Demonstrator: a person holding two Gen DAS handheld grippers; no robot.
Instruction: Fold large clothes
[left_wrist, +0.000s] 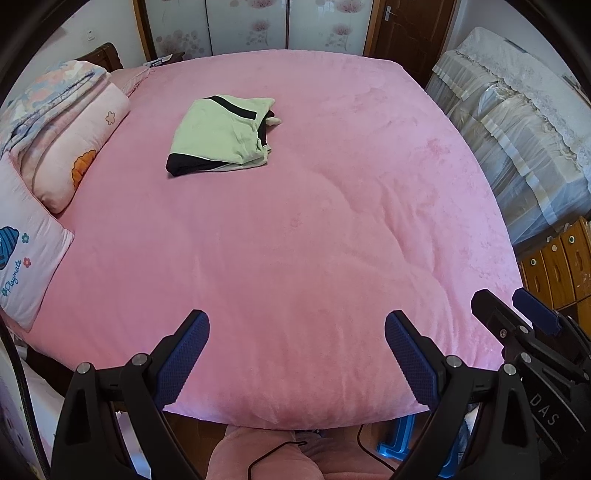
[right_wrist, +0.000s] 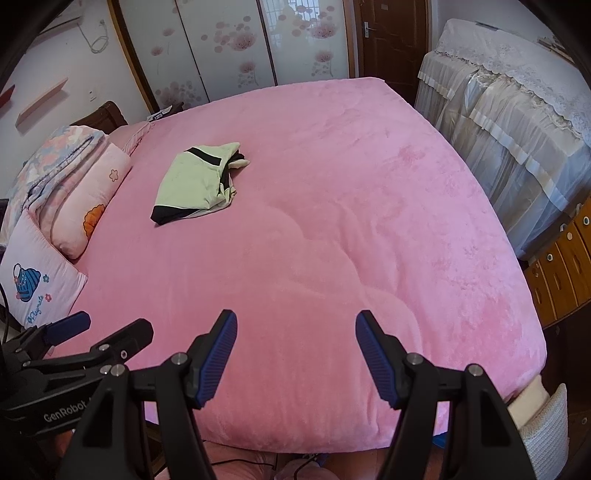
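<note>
We stand at the bed's (left_wrist: 332, 221) near edge; the garment (left_wrist: 221, 134) lies folded far ahead, left of centre, long axis running away; the left claw (left_wrist: 297, 332) is nearer it; both claws, right (right_wrist: 295, 332) included, gape empty.

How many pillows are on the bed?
2: a pink flower pillow under a folded quilt by the headboard, and a pale "Playmate" pillow at the near left edge. More may be hidden.

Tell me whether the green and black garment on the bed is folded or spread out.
Folded. The green and black garment lies as a compact, layered bundle on the pink blanket, its edges stacked along one side, not laid flat.
</note>
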